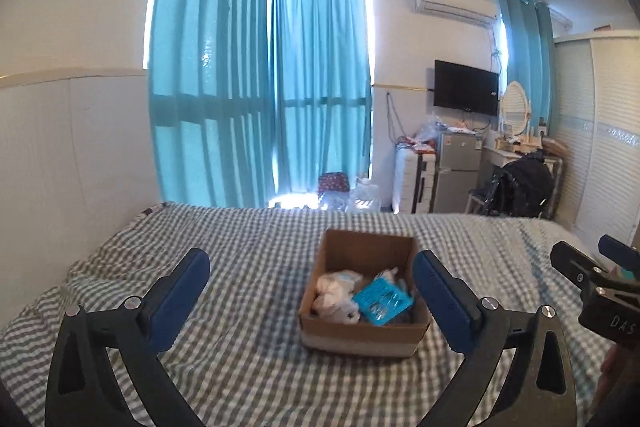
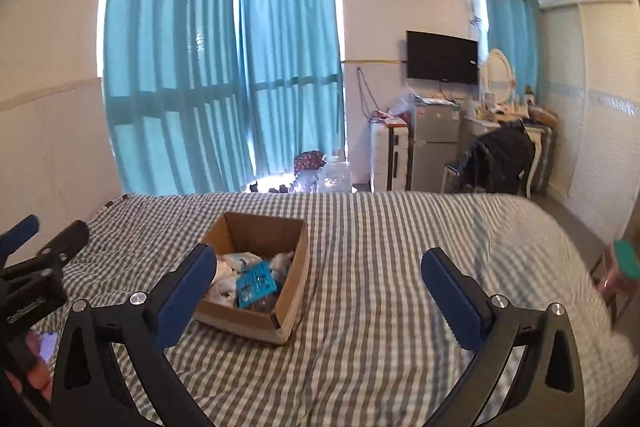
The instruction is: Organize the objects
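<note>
The cardboard box [image 1: 362, 301] sits open on the checked bedspread [image 1: 248, 359], holding white crumpled packets [image 1: 334, 293] and, toward its right wall, a teal card of small items [image 1: 383, 301]. No loose object shows on the cover around the box. The left gripper [image 1: 312, 291] hangs just short of the box, jaws spread as wide as they go and holding nothing. The right gripper [image 2: 318, 285] points past the box's right side, equally wide and empty. The gathering step looks finished, or nearly so. Any next move calls for finding a stray item near the box first.
</note>
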Demonstrator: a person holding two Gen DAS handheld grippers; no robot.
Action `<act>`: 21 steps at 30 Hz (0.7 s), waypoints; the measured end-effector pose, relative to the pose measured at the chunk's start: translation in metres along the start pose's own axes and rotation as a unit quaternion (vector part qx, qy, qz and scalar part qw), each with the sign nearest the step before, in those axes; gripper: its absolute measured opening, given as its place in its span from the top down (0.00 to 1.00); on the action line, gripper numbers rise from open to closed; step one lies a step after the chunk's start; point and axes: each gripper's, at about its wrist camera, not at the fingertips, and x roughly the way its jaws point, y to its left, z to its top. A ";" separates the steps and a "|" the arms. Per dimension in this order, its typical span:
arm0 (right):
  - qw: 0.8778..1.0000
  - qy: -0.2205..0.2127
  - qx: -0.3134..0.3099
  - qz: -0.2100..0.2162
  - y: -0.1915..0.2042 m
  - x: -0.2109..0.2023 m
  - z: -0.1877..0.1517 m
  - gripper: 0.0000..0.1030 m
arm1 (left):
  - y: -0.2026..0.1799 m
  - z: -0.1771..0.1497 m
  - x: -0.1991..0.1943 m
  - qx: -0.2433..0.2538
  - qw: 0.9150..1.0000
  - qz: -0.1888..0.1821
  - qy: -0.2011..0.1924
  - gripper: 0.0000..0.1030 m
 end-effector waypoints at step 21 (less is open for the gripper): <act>0.999 0.026 -0.031 0.006 0.006 0.051 -0.068 0.00 | -0.009 -0.073 0.048 -0.011 0.999 -0.009 0.047 0.00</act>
